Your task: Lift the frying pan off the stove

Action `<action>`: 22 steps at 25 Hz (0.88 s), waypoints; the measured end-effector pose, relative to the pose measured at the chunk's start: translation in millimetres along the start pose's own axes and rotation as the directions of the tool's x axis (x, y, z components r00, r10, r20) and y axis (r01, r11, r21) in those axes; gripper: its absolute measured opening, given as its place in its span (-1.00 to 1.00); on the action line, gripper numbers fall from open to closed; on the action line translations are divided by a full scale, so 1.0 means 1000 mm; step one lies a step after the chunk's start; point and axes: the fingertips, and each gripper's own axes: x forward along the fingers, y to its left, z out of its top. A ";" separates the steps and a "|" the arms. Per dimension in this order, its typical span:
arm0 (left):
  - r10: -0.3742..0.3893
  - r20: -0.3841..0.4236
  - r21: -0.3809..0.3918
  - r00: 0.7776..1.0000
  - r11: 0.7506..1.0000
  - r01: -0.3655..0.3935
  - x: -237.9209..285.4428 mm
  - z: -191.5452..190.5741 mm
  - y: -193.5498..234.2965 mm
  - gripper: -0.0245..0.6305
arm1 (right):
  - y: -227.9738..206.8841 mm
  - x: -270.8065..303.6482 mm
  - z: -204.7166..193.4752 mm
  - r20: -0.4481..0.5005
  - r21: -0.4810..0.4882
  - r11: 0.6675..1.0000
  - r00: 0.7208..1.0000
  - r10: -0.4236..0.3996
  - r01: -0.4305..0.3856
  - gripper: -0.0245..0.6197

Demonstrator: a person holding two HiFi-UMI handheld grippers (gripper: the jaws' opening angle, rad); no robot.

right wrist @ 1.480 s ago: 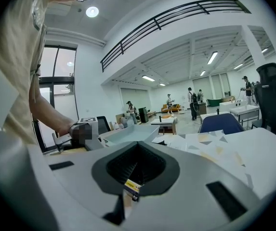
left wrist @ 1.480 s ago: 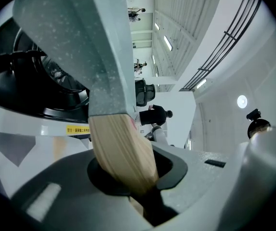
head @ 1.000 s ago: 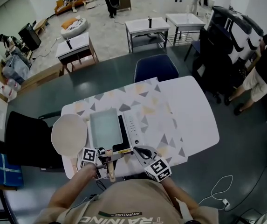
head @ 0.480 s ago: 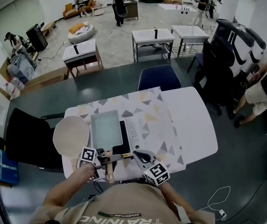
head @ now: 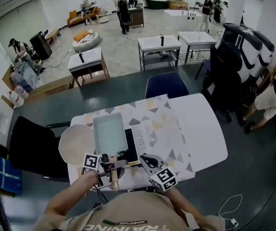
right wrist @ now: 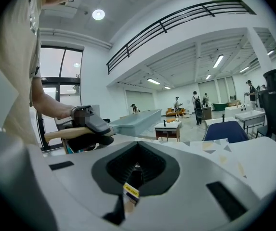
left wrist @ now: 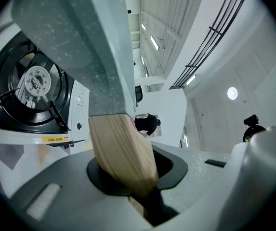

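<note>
Over the stove, the left gripper pinches the pan's wooden handle, holding it clear of the burner. Beside it, the right gripper's jaws are pressed together, empty.

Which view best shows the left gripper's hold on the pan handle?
Left gripper view: the wooden handle sits close up, clamped between the jaws. Head view shows it tiny; right gripper view, side-on, partly covered.

Blue chair, patterned cloth (triangles), pale disc
</note>
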 end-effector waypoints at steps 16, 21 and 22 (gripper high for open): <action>0.016 0.000 0.014 1.000 1.000 -0.016 -0.011 -0.003 -0.002 -0.70 | -0.002 0.004 0.012 0.012 -0.025 1.000 1.000 -0.001 0.002 -0.94; -0.006 0.000 0.014 1.000 1.000 0.006 -0.011 -0.001 -0.005 -0.70 | 0.001 0.004 0.012 0.007 -0.031 1.000 1.000 -0.003 0.004 -0.94; -0.008 -0.002 0.019 1.000 1.000 0.008 -0.010 0.000 -0.006 -0.70 | 0.001 0.003 0.012 0.007 -0.033 0.999 1.000 -0.005 0.005 -0.94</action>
